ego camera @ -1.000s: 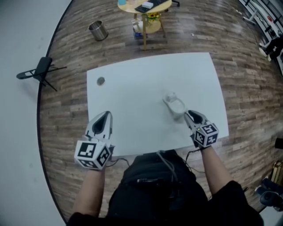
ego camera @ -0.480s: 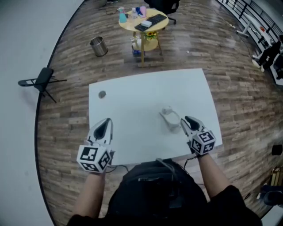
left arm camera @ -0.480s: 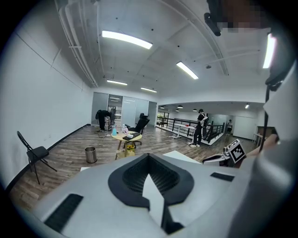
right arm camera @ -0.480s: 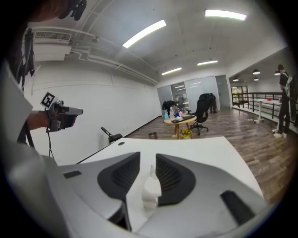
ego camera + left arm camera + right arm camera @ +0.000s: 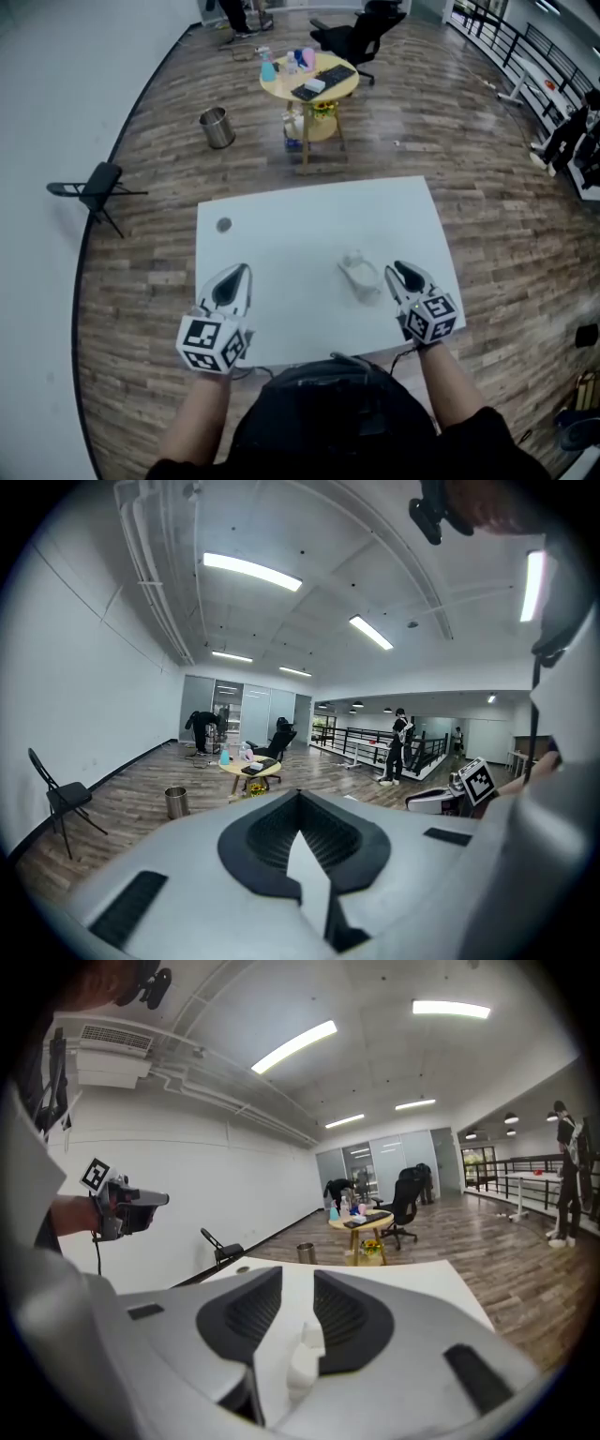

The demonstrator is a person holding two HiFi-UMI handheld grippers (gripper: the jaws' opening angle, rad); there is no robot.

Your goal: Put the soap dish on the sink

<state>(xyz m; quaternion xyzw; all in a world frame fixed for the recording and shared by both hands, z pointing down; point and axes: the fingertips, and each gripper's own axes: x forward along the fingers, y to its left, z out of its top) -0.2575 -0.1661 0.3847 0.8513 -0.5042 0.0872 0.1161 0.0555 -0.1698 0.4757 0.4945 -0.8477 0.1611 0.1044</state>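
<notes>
The right hand-held gripper [image 5: 297, 1283] (jaws apart) frames the white soap dish [image 5: 306, 1349].

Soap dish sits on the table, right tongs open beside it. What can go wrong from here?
1. The white soap dish lies on a white table, so contrast is low. The open right tongs, just beside it, may nudge it instead of straddling it.
2. No basin shows in any view, only a small grey disc near the table's far left corner, so the drop spot is unclear.
3. The left tongs are shut and well off to the left, so they likely can't help if the dish slides.
</notes>
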